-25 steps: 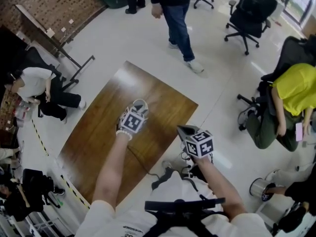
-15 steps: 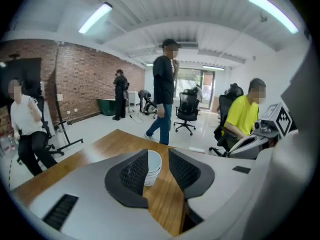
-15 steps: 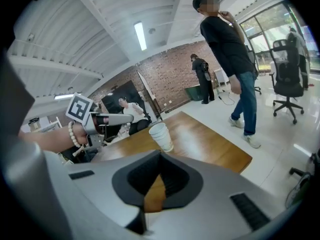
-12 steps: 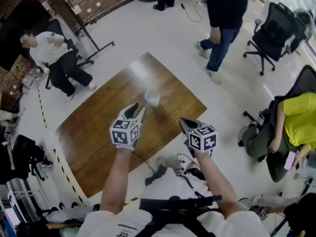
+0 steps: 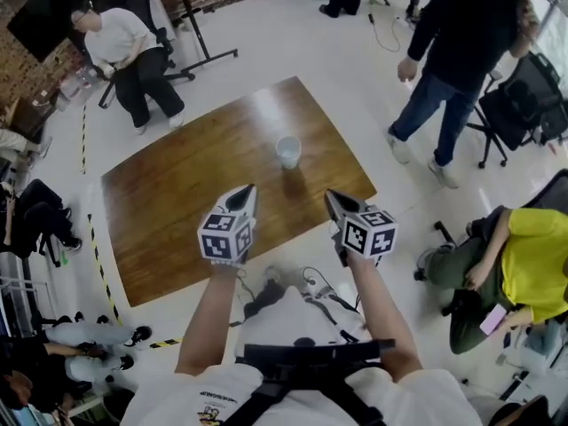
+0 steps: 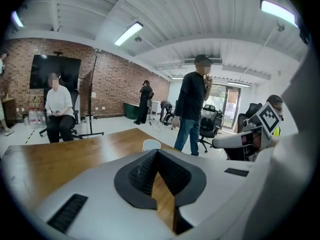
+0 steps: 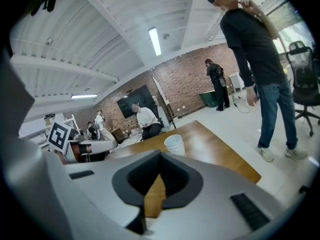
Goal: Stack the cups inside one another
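Observation:
A white cup stack (image 5: pixel 287 151) stands upright on the brown wooden table (image 5: pixel 177 193), towards its far right side. It also shows just past the jaws as the cup stack (image 6: pixel 151 144) in the left gripper view and the cup stack (image 7: pixel 174 144) in the right gripper view. My left gripper (image 5: pixel 246 189) hovers over the table's near edge, well short of the cups, its jaws shut on nothing. My right gripper (image 5: pixel 330 195) floats beside it at about the same height, also shut and empty. Neither left gripper (image 6: pixel 155 151) nor right gripper (image 7: pixel 161 154) touches the cups.
A person in white (image 5: pixel 124 47) sits beyond the table's far left. A person in dark clothes (image 5: pixel 453 51) stands at its far right corner. Someone in yellow (image 5: pixel 524 264) sits at the right. Cables (image 5: pixel 284 287) lie on the floor below my arms.
My left gripper has come off the cup stack, risen and drawn back towards me, and its jaws have come together. The right gripper has lifted a little. The cups stay put.

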A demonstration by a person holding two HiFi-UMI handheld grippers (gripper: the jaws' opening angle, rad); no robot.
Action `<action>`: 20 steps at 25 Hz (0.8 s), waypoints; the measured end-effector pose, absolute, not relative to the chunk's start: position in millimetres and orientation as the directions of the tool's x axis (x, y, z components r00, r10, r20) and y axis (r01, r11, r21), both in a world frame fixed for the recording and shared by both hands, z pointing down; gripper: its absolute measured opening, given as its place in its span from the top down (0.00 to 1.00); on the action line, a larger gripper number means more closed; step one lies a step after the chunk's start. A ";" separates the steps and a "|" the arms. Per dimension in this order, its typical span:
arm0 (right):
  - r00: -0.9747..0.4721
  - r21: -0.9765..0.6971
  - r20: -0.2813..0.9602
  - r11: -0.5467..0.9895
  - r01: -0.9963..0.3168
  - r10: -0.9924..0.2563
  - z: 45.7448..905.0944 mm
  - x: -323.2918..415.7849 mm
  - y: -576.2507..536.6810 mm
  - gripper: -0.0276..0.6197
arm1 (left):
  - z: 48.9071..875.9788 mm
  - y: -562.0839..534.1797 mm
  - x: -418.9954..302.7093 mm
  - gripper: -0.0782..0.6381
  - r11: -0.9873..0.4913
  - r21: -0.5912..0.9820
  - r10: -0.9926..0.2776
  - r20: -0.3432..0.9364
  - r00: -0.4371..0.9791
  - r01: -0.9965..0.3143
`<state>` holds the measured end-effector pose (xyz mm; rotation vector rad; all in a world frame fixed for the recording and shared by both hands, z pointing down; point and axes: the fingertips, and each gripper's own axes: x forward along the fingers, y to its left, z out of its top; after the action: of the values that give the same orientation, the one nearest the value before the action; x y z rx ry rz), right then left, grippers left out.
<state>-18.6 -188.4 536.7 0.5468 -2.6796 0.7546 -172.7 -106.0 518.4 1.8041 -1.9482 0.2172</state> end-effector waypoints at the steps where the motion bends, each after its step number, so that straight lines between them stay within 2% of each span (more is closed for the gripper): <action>1: -0.884 -0.433 0.382 0.792 -0.430 -0.271 537.0 -17.3 -185.4 0.95 | 519.1 -99.8 -169.7 0.89 0.136 0.200 -0.897 0.440 -0.035 -0.970; 20: -0.924 -0.420 0.353 0.859 -0.294 -0.144 530.1 27.6 -143.4 0.96 | 516.7 -57.3 -97.6 0.89 0.259 0.222 -0.892 0.427 -0.144 -0.940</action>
<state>27.6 -143.4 530.1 0.3300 -2.7225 0.6859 -97.6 -57.3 516.7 1.6574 -2.0618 0.1331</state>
